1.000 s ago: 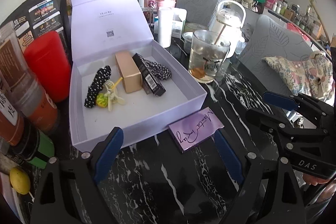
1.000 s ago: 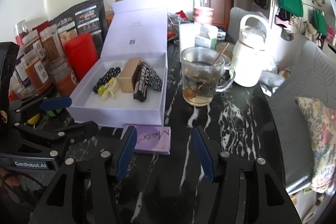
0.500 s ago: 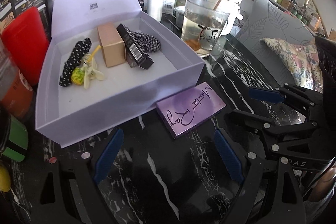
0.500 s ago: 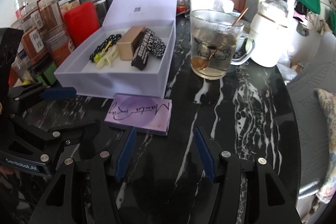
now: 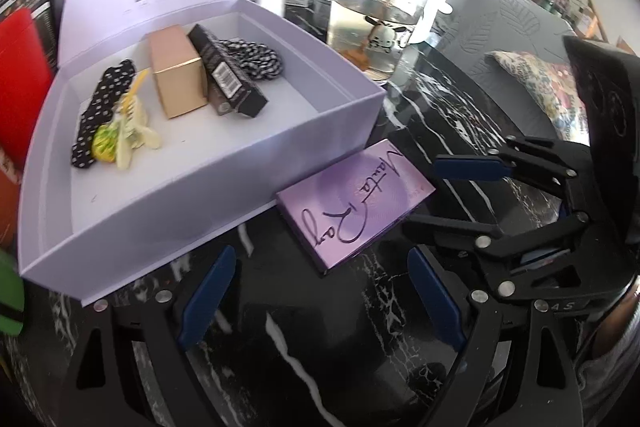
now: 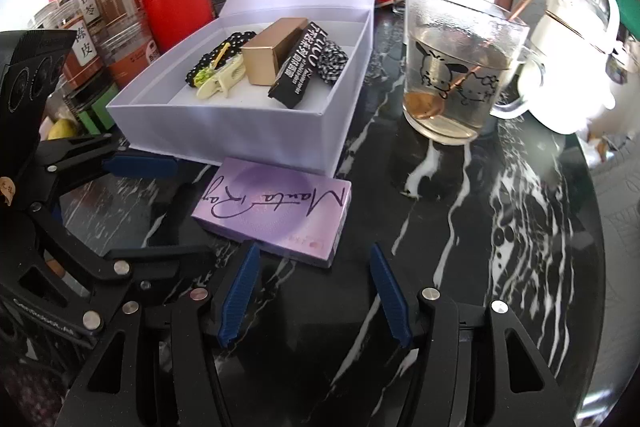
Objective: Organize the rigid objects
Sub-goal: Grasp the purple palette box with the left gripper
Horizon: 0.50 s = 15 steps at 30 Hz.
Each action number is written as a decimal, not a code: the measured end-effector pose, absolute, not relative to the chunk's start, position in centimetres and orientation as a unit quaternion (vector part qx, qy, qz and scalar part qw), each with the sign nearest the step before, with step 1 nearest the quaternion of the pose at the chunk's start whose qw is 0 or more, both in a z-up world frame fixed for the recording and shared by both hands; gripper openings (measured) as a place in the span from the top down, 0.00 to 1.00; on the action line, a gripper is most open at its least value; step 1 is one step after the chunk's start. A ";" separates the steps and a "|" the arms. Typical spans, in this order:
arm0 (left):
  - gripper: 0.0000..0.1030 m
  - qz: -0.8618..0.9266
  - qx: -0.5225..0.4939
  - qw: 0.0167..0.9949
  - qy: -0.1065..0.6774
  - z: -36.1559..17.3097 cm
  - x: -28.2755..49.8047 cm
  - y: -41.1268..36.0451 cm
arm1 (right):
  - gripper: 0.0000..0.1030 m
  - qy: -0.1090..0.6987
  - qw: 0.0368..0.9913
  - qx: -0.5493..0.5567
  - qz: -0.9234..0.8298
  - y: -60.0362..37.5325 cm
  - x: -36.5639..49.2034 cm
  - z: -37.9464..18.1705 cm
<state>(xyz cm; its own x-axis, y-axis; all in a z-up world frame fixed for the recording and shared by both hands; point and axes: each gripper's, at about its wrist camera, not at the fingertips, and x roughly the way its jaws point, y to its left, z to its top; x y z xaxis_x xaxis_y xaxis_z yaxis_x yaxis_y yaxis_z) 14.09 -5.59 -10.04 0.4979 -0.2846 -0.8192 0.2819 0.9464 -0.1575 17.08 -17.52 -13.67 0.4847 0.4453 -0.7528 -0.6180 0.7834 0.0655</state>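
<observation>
A black marble counter [image 6: 460, 227] carries an open lilac box [image 5: 200, 195]. Just beside its front wall a flat purple case [image 6: 276, 215] is laid, signed in black script. Both the left gripper [image 5: 320, 291] and the right gripper [image 6: 314, 291] are held near it, jaws wide and empty.
</observation>
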 end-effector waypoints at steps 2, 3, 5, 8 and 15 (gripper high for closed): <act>0.14 -0.176 -0.011 0.861 0.476 -10.3 14.5 -5.6 | 0.42 0.401 0.852 -0.115 0.315 -17.3 17.4 -14.0; 0.14 -0.181 -0.014 0.860 0.477 -10.4 14.6 -5.5 | 0.42 0.396 0.853 -0.119 0.317 -17.2 17.4 -14.0; 0.20 -0.188 -0.016 0.863 0.469 -10.4 14.8 -5.3 | 0.42 0.393 0.852 -0.123 0.324 -17.1 17.5 -14.1; 0.29 -0.202 -0.012 0.864 0.461 -10.4 15.0 -5.5 | 0.42 0.388 0.851 -0.126 0.331 -17.1 17.6 -14.2; 0.41 -0.215 0.018 0.869 0.446 -10.4 14.7 -6.5 | 0.50 0.371 0.852 -0.132 0.345 -17.5 17.2 -14.4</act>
<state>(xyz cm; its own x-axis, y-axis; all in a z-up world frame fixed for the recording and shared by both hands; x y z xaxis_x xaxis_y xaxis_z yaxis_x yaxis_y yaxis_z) 14.70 -6.47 -10.37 0.5096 -0.3564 -0.7831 0.3893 0.9072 -0.1595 17.21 -17.47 -14.40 0.4866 0.4892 -0.7238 -0.6856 0.7274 0.0308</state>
